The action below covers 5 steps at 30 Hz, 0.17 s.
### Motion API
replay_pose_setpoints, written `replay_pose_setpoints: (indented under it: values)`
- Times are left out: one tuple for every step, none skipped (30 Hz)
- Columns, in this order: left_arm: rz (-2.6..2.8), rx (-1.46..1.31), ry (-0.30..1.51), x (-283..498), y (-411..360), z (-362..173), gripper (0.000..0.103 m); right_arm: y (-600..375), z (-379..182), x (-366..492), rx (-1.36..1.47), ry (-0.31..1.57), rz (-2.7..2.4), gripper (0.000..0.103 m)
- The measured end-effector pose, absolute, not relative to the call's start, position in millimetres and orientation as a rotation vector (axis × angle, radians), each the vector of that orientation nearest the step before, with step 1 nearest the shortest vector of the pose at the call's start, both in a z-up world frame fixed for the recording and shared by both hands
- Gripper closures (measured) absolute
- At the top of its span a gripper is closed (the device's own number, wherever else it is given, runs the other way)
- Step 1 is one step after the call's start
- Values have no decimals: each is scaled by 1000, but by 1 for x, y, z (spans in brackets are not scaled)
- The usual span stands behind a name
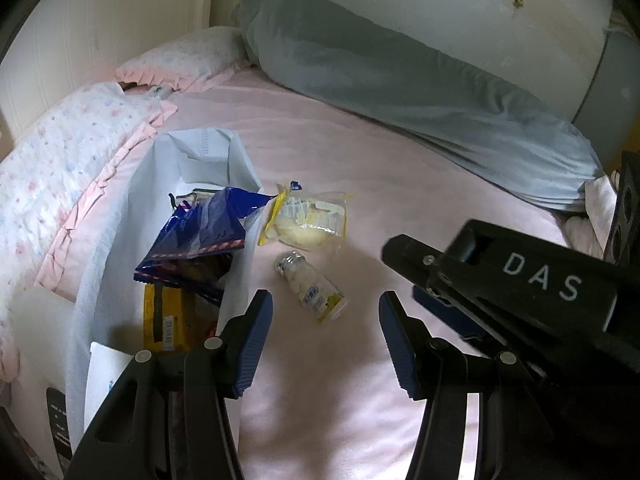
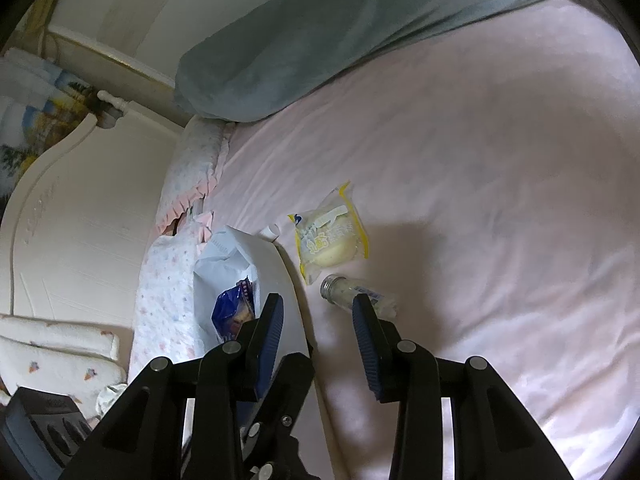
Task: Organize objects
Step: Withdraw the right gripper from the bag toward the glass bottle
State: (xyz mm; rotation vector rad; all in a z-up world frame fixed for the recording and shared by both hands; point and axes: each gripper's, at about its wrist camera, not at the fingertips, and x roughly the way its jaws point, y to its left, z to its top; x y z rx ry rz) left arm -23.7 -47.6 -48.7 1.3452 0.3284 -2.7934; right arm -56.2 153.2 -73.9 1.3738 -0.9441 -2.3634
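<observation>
Both empty: left gripper (image 1: 326,336) wide apart, right gripper (image 2: 318,348) apart. Straddle small bottle (image 1: 310,286) crosswise, then white bag (image 1: 116,216).

Both grippers are black linkage frames with silver rivets and ribbed blue pads (image 1: 256,344); the right gripper (image 1: 520,280) bears white letters "DAS".

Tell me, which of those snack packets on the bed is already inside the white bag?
The blue packet: it sticks out of the white bag's mouth. The clear yellow-edged bun packet lies outside on the pink sheet, beside the small bottle.
</observation>
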Motion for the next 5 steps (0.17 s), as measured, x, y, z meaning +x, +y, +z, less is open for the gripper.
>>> replay_pose_setpoints:
  values:
    - [-2794, 1344, 333, -21, -48, -49, 48, 155, -72, -55, 1367, -920, -2379, 67]
    - [-2801, 1346, 347, -18, -49, -49, 48, 159, -70, -52, 1359, -884, -2405, 67]
    - [-2813, 1349, 363, -14, -50, -49, 48, 163, -69, -50, 1356, -857, -2424, 67]
    - [-2820, 1352, 371, -11, -51, -48, 48, 167, -69, -47, 1355, -820, -2451, 66]
    - [-2828, 1351, 376, -8, -52, -47, 48, 172, -70, -43, 1351, -772, -2486, 63]
